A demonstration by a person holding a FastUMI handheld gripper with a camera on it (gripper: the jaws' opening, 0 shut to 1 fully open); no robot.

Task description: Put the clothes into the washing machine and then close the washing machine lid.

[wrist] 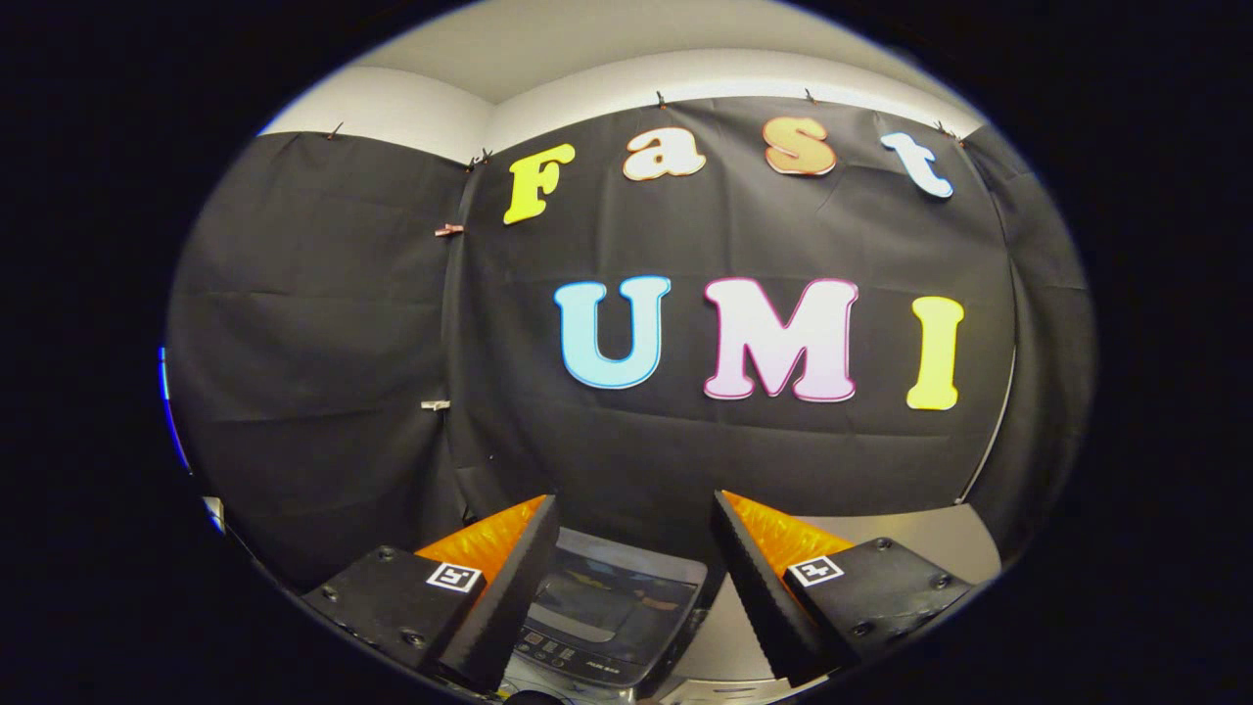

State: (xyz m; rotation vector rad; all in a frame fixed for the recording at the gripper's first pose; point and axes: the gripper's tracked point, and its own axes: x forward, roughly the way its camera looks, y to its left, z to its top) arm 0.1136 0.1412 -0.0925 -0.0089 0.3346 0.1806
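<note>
Gripper spread wide, holding nothing, and the washing machine sits low between its fingers on the pale worktop, lid apparently down, so loading looks finished.

My black-and-orange tongs, fingers spread wide, carry small black-and-white square tags. Below sits the grey washing machine with its dark, tinted lid. The table is pale grey.

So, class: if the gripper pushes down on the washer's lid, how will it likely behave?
The lid looks like a flat, rigid glass-like panel, so it should probably swing as one stiff piece, not flex. Its glossy surface may let the fingers slip. The open gripper holds nothing and hangs above the washer, so pushing seems likelier than gripping.
</note>
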